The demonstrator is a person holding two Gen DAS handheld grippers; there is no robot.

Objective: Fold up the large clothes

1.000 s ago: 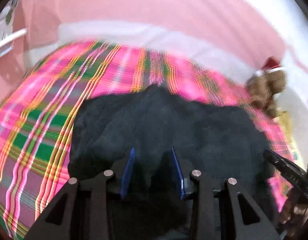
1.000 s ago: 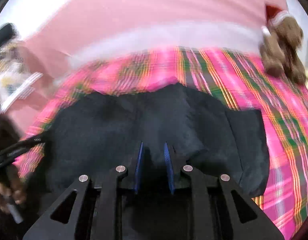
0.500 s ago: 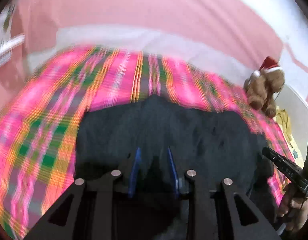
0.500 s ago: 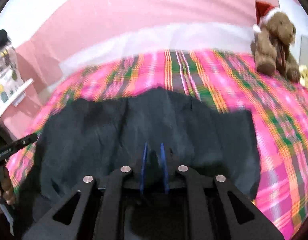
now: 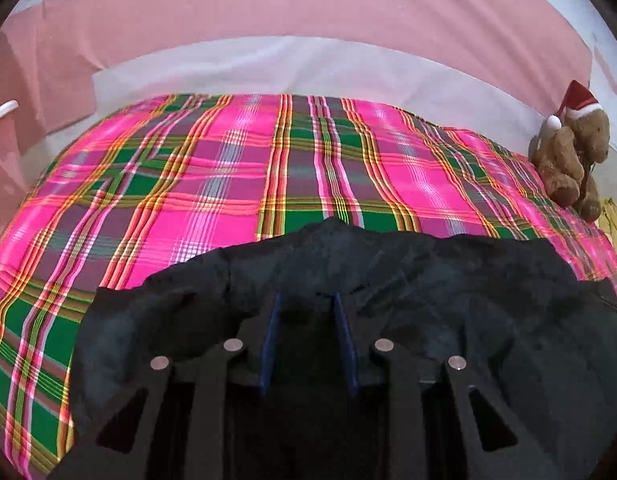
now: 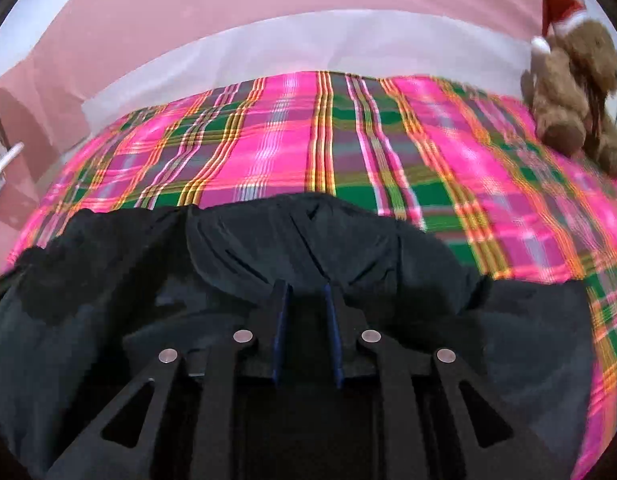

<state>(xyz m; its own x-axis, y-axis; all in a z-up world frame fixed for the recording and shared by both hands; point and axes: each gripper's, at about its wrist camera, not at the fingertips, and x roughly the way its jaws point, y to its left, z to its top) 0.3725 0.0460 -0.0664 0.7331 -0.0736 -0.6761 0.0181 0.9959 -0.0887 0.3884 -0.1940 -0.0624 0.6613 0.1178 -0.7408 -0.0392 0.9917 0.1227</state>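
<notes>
On the bed, my two grippers work one dark garment spread over the near part of a pink-and-green plaid cover.

Left gripper: blue pads set a little apart, a bunch of the dark cloth pinched between them. Its jaws were just closing in on that fold, then held. Cloth rises in a ridge just past the fingertips, peaking near centre. Far edge of the garment runs ragged from lower left up to that peak, then roughly level off to the right.

Right gripper: pads closer together, clamped on a gathered fold of the same garment. Creases fan out from the tips. From this side the far edge humps up ahead of the fingers; a flatter layer lies to the right, its edge well short of the cover's right side.

Open room: beyond the garment the cover lies bare and mostly flat up to a white strip under a pink wall. Bare plaid also on the left flank in the left wrist view.

One obstacle: a brown teddy in a red Santa hat sits on the far right corner of the cover, well apart from the garment. Something yellow just beside it, too little showing to name.
</notes>
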